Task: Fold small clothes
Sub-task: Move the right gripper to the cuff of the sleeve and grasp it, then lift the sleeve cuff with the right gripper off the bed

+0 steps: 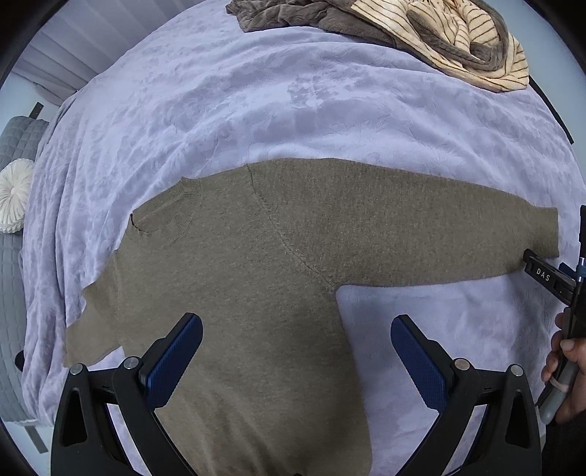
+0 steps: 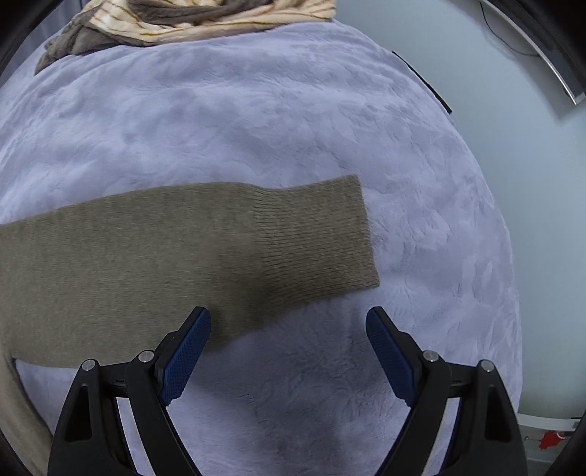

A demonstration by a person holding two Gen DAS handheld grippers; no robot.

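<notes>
An olive-brown knit sweater (image 1: 256, 256) lies spread flat on a lavender blanket, neck hole to the left, one long sleeve stretched out to the right. My left gripper (image 1: 296, 329) hovers open over the sweater's body, nothing between its blue pads. In the right wrist view the sleeve (image 2: 183, 256) ends in a ribbed cuff (image 2: 318, 234). My right gripper (image 2: 288, 322) is open just in front of the sleeve's lower edge near the cuff, holding nothing. The right gripper's tip (image 1: 542, 271) also shows beside the cuff in the left wrist view, held by a hand (image 1: 567, 369).
A heap of other clothes, brown and cream-striped (image 1: 439, 33), sits at the far side of the bed. The lavender blanket (image 1: 256, 102) covers the bed. Grey cushions and a round white pillow (image 1: 14, 194) lie at the left. The bed's edge falls away to the right (image 2: 509, 256).
</notes>
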